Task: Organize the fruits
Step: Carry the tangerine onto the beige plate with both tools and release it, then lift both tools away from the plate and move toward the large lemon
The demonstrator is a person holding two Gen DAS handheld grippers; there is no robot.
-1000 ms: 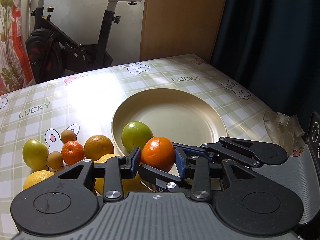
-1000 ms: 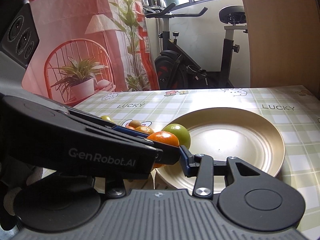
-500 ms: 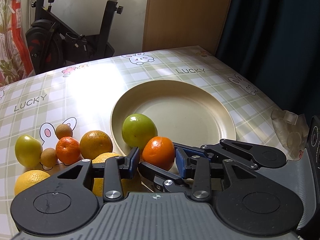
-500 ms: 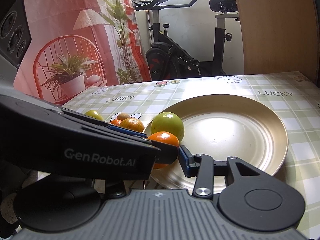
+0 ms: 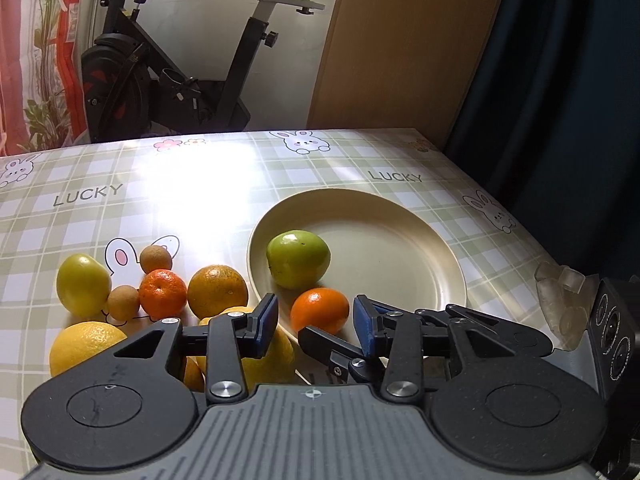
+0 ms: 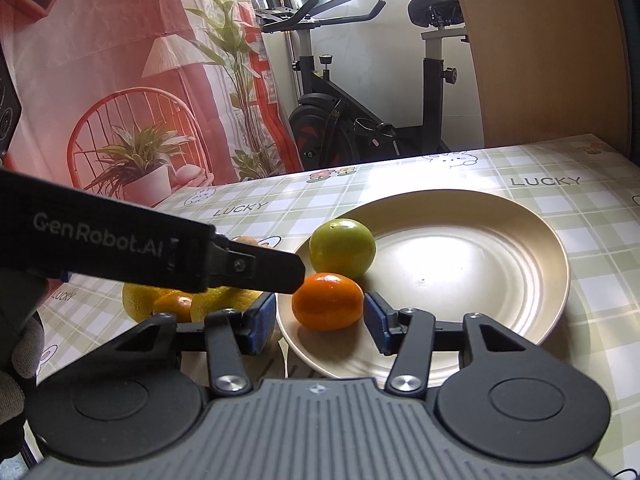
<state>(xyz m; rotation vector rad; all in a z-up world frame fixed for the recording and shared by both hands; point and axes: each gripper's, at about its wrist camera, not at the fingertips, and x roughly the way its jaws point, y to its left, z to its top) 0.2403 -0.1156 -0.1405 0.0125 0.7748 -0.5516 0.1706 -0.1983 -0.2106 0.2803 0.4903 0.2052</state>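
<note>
A tan plate (image 5: pixel 404 210) (image 6: pixel 520 240) holds a green apple (image 5: pixel 298 258) (image 6: pixel 342 246) and a mandarin (image 5: pixel 320 310) (image 6: pixel 328 300) near its front rim. My left gripper (image 5: pixel 316 322) is open, with its blue pads on either side of the mandarin and apart from it. My right gripper (image 6: pixel 320 326) is open too, just short of the same mandarin; the left gripper's black finger (image 6: pixel 256 268) crosses in from the left. To the left of the plate lie an orange (image 5: pixel 218 290), a second mandarin (image 5: pixel 163 294), a yellow-green fruit (image 5: pixel 82 284) and two lemons (image 5: pixel 86 344).
Two small brown fruits (image 5: pixel 156 258) lie among the loose pile. A clear crumpled wrapper (image 5: pixel 560 296) sits at the table's right edge. An exercise bike (image 5: pixel 168 72) and a wooden panel (image 5: pixel 400 40) stand beyond the far edge of the checked tablecloth (image 5: pixel 200 184).
The left gripper, shut on the mandarin before, has opened and let it go on the plate's front rim. It has drawn back a little. The right gripper stays open.
</note>
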